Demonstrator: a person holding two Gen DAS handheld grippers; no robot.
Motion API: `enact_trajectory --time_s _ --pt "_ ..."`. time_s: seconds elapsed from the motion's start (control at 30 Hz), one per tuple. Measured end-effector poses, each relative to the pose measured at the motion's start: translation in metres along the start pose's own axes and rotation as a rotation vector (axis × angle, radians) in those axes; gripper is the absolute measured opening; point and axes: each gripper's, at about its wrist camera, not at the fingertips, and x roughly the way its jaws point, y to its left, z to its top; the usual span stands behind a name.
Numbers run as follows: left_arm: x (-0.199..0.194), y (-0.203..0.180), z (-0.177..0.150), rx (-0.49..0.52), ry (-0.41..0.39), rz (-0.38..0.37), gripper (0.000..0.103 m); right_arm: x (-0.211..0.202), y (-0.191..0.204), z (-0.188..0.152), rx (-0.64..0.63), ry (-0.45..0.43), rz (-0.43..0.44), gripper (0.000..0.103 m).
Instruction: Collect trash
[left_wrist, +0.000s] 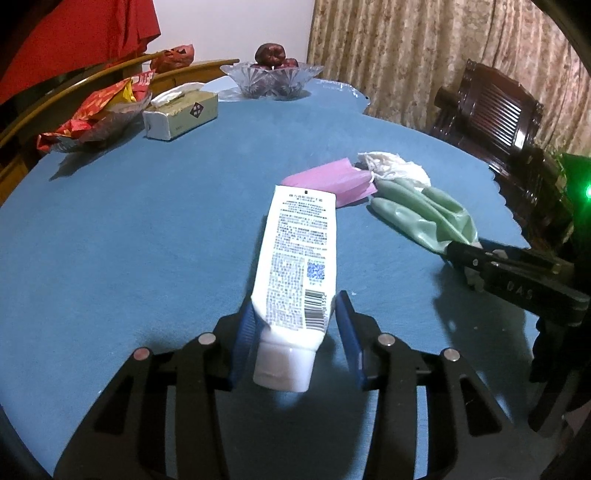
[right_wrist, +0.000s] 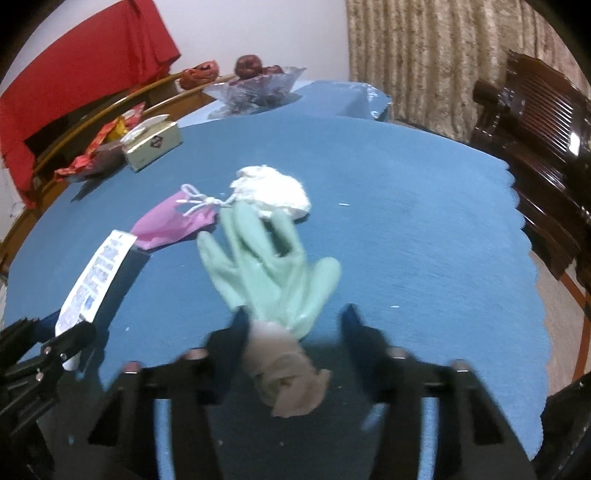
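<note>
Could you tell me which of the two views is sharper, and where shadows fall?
Left wrist view: sharp, the white tube's print resolves; the left gripper casts a shadow on the blue tablecloth. Right wrist view: motion-blurred, smearing the green glove and right gripper.

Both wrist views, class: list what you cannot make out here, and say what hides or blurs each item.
- Tube: its print is too small to read in the left wrist view.
- Right gripper: motion blur in the right wrist view hides whether its fingers touch the glove.
- Fruit bowl: too distant to identify the dark fruit.
- Chair: cut off by the fisheye edge.
</note>
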Motion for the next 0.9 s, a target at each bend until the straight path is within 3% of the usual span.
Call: enact_trajectory --time_s 0.17,0.9 --pt "-0.016 -0.005 0.005 -0.002 -0.032 -0.008 0.042 -0.015 0.004 -0.001 -0.006 -0.023 0.015 0.029" --pt "-0.080 -0.056 0.014 0.053 -0.111 -0.078 0.041 -0.128 -0.015 -0.015 0.056 -0.162 -0.001 0.029"
